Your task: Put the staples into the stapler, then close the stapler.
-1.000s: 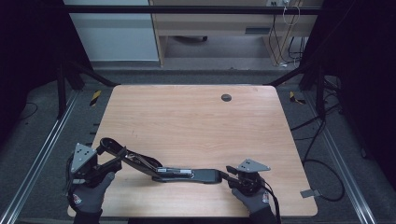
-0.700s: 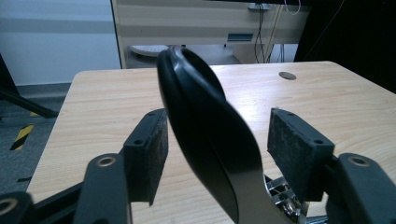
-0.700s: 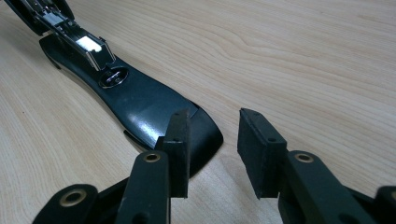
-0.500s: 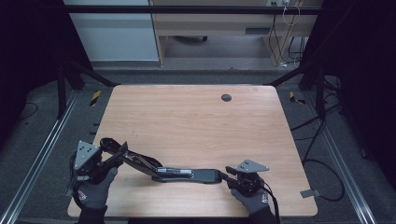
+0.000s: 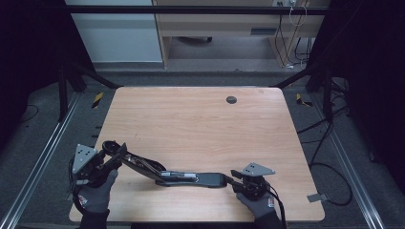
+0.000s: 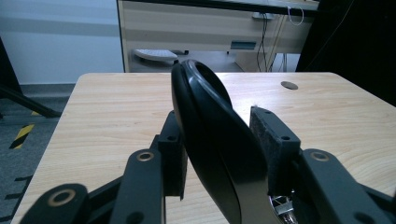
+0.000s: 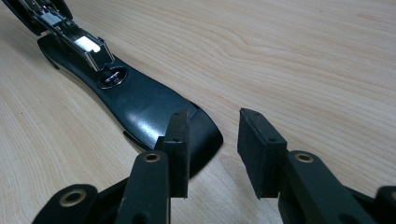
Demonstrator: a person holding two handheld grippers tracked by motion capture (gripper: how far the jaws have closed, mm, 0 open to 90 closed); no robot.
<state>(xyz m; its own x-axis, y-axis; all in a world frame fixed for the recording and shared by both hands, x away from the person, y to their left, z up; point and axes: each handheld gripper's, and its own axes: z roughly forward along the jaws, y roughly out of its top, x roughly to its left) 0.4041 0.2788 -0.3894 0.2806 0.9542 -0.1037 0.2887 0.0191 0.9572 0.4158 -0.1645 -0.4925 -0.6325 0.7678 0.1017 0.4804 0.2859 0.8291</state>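
- A black stapler [image 5: 172, 174] lies swung wide open along the near edge of the wooden table [image 5: 200, 124]; its flat base rests on the wood toward the right, and its top arm rises up and away to the left.
- The left gripper [image 5: 107, 155] sits at the table's near left corner, held in a gloved left hand [image 5: 93, 193]; the grey plate rides on top of it.
- In the left gripper view, that gripper [image 6: 219, 149] is clamped on the stapler's top arm [image 6: 210, 140]; the rounded black arm stands up between the pads [image 6: 268, 135], and both pads press against it.
- The right gripper [image 5: 236, 179] is low at the near right, in a gloved right hand [image 5: 258, 202]; a cable trails off behind it.
- In the right gripper view, the right gripper [image 7: 212, 149] stands spread, with bare wood visible in the gap; its jaws grasp nothing.
- The rounded end of the stapler base [image 7: 154, 116] lies just ahead of the left-hand jaw there, partly behind it; whether the pad touches the base I cannot tell.
- Farther up the base in that view, the small metal plate [image 7: 112, 77] and the shiny staple channel [image 7: 77, 39] catch the light.
- Toward the far side of the table sits a small dark round hole [image 5: 231, 99], well apart from the stapler.
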